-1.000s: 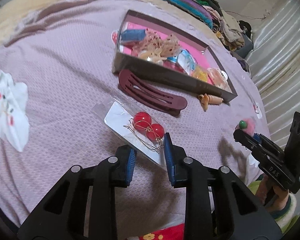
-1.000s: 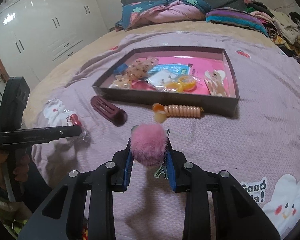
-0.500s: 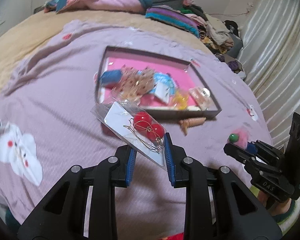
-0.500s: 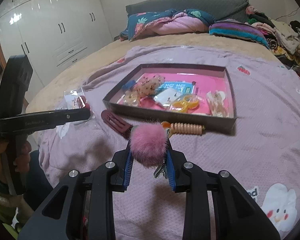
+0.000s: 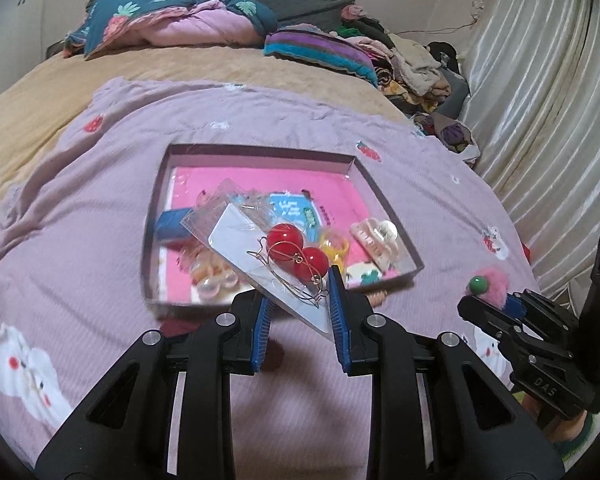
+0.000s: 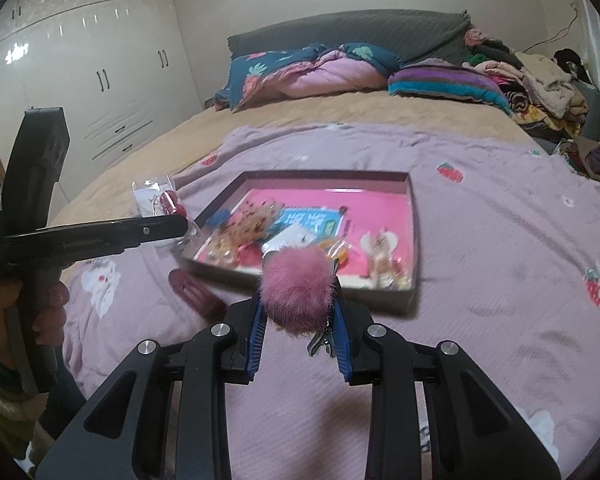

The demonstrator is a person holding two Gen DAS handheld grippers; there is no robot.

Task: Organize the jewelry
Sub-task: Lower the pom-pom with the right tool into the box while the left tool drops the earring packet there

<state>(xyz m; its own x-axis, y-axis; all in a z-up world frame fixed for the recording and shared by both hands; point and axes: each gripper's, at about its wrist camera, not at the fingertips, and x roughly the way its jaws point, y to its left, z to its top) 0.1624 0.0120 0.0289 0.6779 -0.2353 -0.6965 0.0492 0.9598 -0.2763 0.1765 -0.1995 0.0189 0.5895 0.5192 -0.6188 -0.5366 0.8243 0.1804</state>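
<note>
My left gripper is shut on a clear packet with red ball earrings and holds it in the air above the near edge of the box. The shallow box has a pink floor and holds several hair clips and packets. My right gripper is shut on a pink pom-pom hair clip, held above the bedspread in front of the box. The right gripper with the pom-pom shows at the right of the left wrist view. The left gripper with the packet shows at the left of the right wrist view.
A dark red hair clip lies on the lilac bedspread left of the box front. Pillows and folded clothes are piled at the head of the bed. A white wardrobe stands at the left.
Both grippers have risen and moved toward the box with their loads. The earring packet came up off the bedspread and now hangs over the box's near edge.
</note>
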